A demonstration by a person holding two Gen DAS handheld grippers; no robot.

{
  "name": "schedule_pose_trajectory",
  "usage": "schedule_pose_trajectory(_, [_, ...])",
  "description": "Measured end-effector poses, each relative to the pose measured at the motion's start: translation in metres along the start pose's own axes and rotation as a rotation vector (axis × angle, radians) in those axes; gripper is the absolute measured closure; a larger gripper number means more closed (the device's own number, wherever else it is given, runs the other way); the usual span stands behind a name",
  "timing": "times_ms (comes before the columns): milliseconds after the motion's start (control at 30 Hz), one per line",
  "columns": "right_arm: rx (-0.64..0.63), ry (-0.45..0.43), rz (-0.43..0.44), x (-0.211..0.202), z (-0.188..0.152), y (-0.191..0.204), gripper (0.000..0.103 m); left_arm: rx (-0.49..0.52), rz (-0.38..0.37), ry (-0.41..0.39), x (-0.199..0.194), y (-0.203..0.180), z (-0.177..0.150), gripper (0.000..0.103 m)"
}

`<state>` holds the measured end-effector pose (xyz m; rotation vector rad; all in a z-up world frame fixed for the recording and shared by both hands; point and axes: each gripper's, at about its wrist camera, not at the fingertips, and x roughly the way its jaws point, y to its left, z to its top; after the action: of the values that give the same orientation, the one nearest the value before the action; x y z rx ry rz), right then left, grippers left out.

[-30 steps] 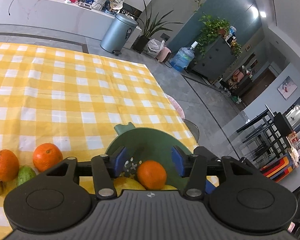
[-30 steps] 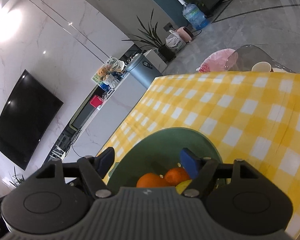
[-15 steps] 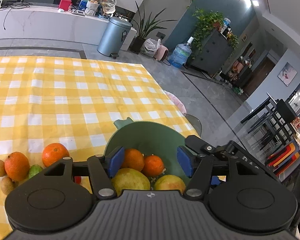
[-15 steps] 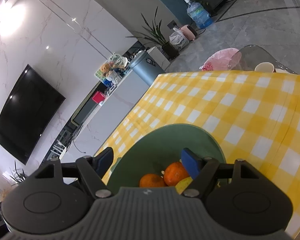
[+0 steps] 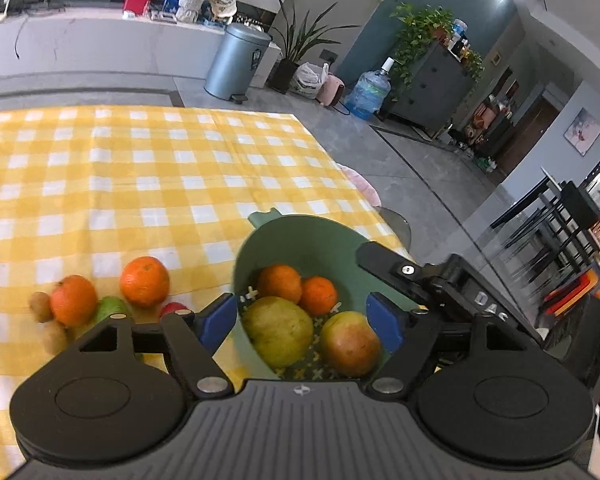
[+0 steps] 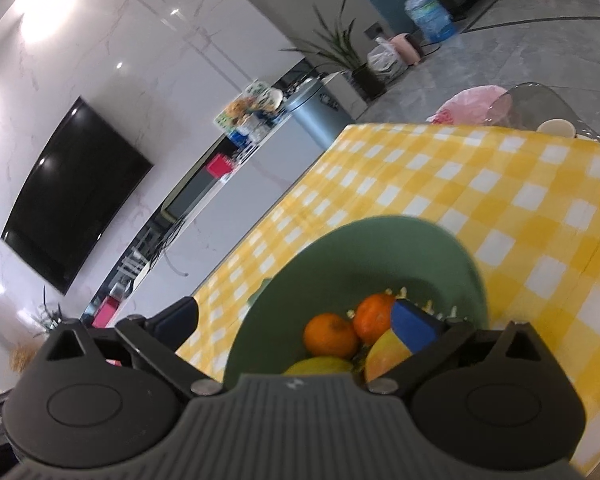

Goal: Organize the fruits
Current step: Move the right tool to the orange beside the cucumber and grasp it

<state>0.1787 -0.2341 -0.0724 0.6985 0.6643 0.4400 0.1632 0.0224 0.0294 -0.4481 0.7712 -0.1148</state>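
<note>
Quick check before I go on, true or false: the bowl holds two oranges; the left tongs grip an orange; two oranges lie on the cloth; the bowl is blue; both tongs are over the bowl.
1. The bowl holds two oranges. True.
2. The left tongs grip an orange. False: open, holding nothing.
3. Two oranges lie on the cloth. True.
4. The bowl is blue. False: green.
5. Both tongs are over the bowl. True: the right tongs too.
</note>
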Motion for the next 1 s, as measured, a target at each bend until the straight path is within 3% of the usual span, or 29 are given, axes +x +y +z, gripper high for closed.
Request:
schedule_pose_trajectory(100, [-0.034, 0.016, -0.006, 0.002, -0.005, 0.006, 0.004, 0.01, -0.009, -0.027, -0.012, 0.0, -0.005, 0.013])
schedule_pose_trajectory(300, [-0.081, 0.014, 0.009, -0.005, -0.015, 0.02, 0.004, 0.017, 0.044, -0.049, -0.036, 0.001, -0.018, 0.013])
schedule_pose_trajectory(467, [-0.134, -0.02, 0.046, -0.018, -0.026, 0.035, 0.004, -0.012, 0.042, -0.092, -0.061, 0.015, -0.035, 0.02])
schedule_pose_trajectory(600, [-0.149, -0.048, 0.106, -0.027, -0.037, 0.048, 0.004, -0.031, 0.129, -0.138, -0.081, 0.028, -0.045, 0.023])
schedule_pose_trajectory(700, [-0.175, -0.034, 0.126, -0.028, -0.046, 0.06, 0.004, -0.038, 0.235, -0.175, -0.097, 0.04, -0.05, 0.017])
schedule_pose_trajectory(833, [-0.219, 0.007, 0.182, -0.027, -0.063, 0.078, 0.005, -0.042, 0.379, -0.212, -0.109, 0.051, -0.053, 0.017])
schedule_pose_trajectory(900, [-0.247, 0.017, 0.205, -0.027, -0.072, 0.088, 0.009, -0.049, 0.403, -0.21, -0.11, 0.058, -0.053, 0.017])
schedule_pose_trajectory(1000, [-0.301, 0.034, 0.225, -0.024, -0.087, 0.103, 0.014, -0.076, 0.344, -0.205, -0.11, 0.071, -0.054, 0.018])
